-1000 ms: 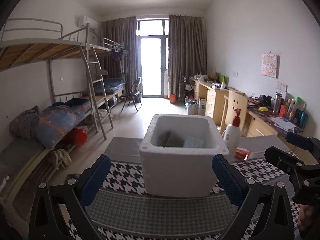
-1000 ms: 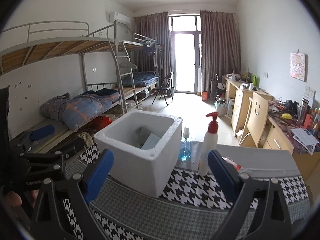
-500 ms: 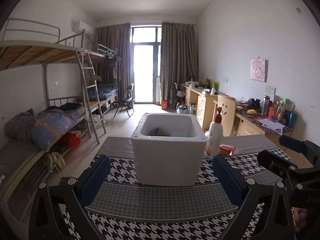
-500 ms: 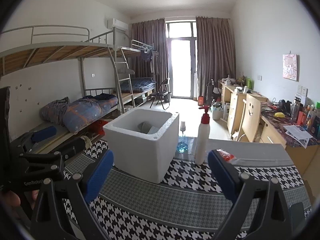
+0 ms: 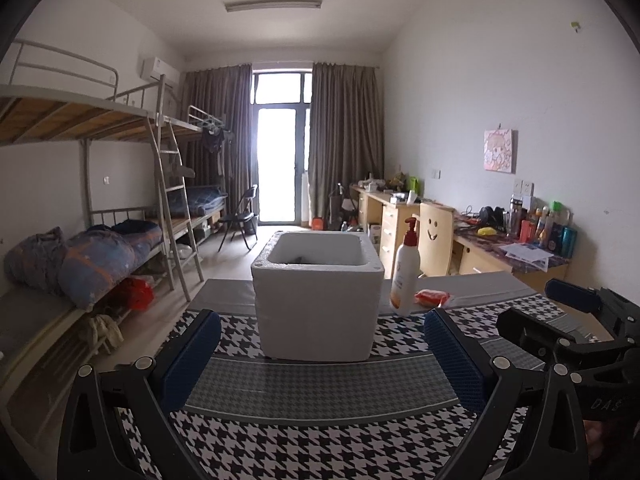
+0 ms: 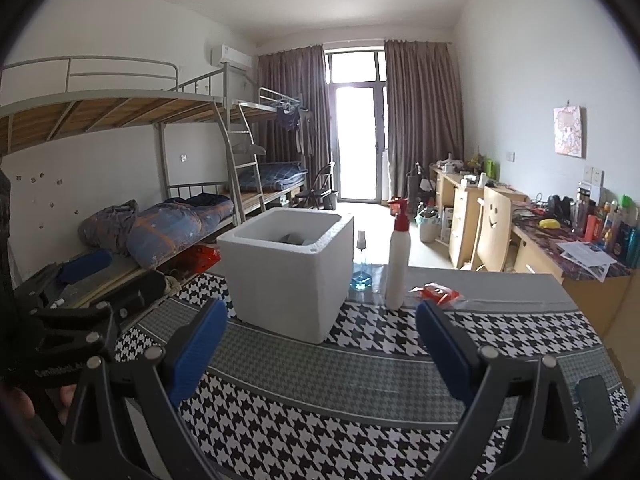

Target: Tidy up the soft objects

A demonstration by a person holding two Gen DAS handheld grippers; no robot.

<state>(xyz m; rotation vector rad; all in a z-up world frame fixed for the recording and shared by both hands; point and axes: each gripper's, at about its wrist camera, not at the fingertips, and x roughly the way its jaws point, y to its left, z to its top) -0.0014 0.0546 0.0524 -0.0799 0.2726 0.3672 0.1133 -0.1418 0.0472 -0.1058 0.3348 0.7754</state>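
A white foam box (image 5: pixel 318 300) (image 6: pixel 288 276) stands on the houndstooth cloth of the table (image 5: pixel 320 384) (image 6: pixel 360 364). Grey soft pieces show just over its rim inside. My left gripper (image 5: pixel 320 364) is open and empty, held back from the box and level with its front wall. My right gripper (image 6: pixel 320 354) is open and empty too, nearer than the box and to its right. Each gripper shows at the edge of the other's view: the right gripper (image 5: pixel 576 320) and the left gripper (image 6: pixel 84 280).
A white pump bottle with a red top (image 5: pixel 405 272) (image 6: pixel 398 256) stands right of the box, a red packet (image 5: pixel 432 297) (image 6: pixel 440 293) beside it. A small blue spray bottle (image 6: pixel 361 264) is behind. Bunk beds (image 5: pixel 80 200) fill the left, desks (image 5: pixel 500 248) the right.
Both grippers have drawn back and lowered, so the box looks smaller and its inside is mostly hidden behind the rim. Both stay open.
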